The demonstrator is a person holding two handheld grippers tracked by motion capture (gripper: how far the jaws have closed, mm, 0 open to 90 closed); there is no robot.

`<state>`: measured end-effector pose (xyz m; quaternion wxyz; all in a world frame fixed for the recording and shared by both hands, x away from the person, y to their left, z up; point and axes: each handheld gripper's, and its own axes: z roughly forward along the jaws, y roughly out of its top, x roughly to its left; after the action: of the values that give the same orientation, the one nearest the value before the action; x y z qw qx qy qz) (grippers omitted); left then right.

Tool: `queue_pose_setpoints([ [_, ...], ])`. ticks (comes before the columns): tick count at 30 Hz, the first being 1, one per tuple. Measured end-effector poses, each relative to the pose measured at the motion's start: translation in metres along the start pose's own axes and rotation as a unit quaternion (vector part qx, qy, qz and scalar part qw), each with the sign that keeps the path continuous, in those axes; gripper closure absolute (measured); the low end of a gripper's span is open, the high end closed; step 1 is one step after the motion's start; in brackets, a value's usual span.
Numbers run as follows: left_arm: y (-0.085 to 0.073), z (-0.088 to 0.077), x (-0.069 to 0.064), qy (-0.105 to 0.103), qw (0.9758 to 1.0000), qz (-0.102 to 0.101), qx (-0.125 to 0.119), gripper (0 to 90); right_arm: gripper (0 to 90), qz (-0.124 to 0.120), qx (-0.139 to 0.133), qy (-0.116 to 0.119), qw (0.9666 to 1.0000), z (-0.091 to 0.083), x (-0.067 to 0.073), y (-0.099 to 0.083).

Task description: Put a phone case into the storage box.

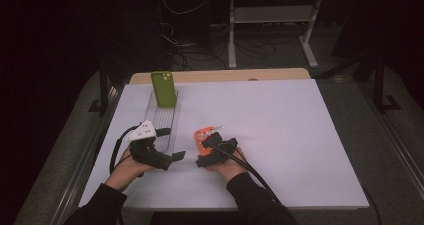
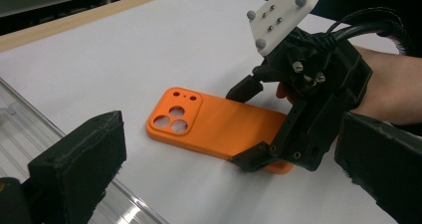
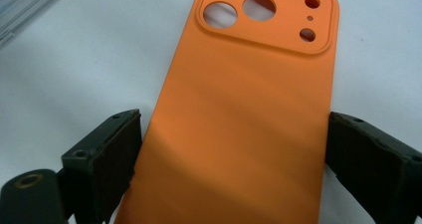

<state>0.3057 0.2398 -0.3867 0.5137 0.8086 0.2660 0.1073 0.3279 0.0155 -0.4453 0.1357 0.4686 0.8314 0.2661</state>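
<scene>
Orange phone case [image 3: 239, 114] lying flat, back up, on the white table [image 1: 300, 150], camera cut-outs at the end pointing away from the person, just to the right of the clear ribbed tray [image 1: 162, 122]. Right gripper [image 2: 249, 127] straddling the near end of the case, one jaw at each long edge; in the right gripper view the pads sitting right at those edges, the left one seemingly touching, the right one with perhaps a sliver of gap (too close to call a firm pinch yet). Counted as open for now, wide but nearly at case width. Left gripper [image 1: 170, 145] hovering over the near end of the tray, jaws spread wide, nothing between them. Green phone case [image 1: 164, 89] standing upright at the far end of that tray. Handling, as a judgement: light, thin-walled, probably soft rubbery plastic, so likely to bow or fold inward if squeezed hard across the width; matte skin, so decent friction, little risk of slipping. Not fragile. Best hold across the two long edges near the plain lower half, away from the camera block where the wall is interrupted by holes, with gentle pressure only. Lying flush on the table, so pads need to get low on the side walls.
</scene>
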Motion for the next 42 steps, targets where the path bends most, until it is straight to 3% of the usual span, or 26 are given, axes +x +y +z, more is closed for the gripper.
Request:
queue_pose_setpoints([
  [8,0.0,-0.001,0.0,0.002,1.0,-0.003,-0.002,0.0,10.6,0.012,0.014,-0.005,0.9998,-0.001,0.002,0.002],
  [26,0.0,-0.001,0.0,0.002,1.0,-0.001,0.001,0.0,14.8,-0.018,0.011,0.016,0.9996,-0.003,-0.005,0.002],
  [31,0.0,-0.001,-0.001,0.002,1.0,0.0,-0.001,0.0,15.1,-0.044,0.009,0.032,0.9985,-0.005,-0.013,-0.001],
  [33,-0.001,-0.001,0.0,0.001,1.0,0.0,0.0,0.0,15.2,-0.04,0.005,0.046,0.9981,-0.008,-0.017,-0.002],
  [42,-0.001,0.0,-0.001,0.0,1.0,0.001,0.002,0.0,15.2,-0.053,-0.002,0.055,0.9971,-0.022,-0.039,-0.002],
])
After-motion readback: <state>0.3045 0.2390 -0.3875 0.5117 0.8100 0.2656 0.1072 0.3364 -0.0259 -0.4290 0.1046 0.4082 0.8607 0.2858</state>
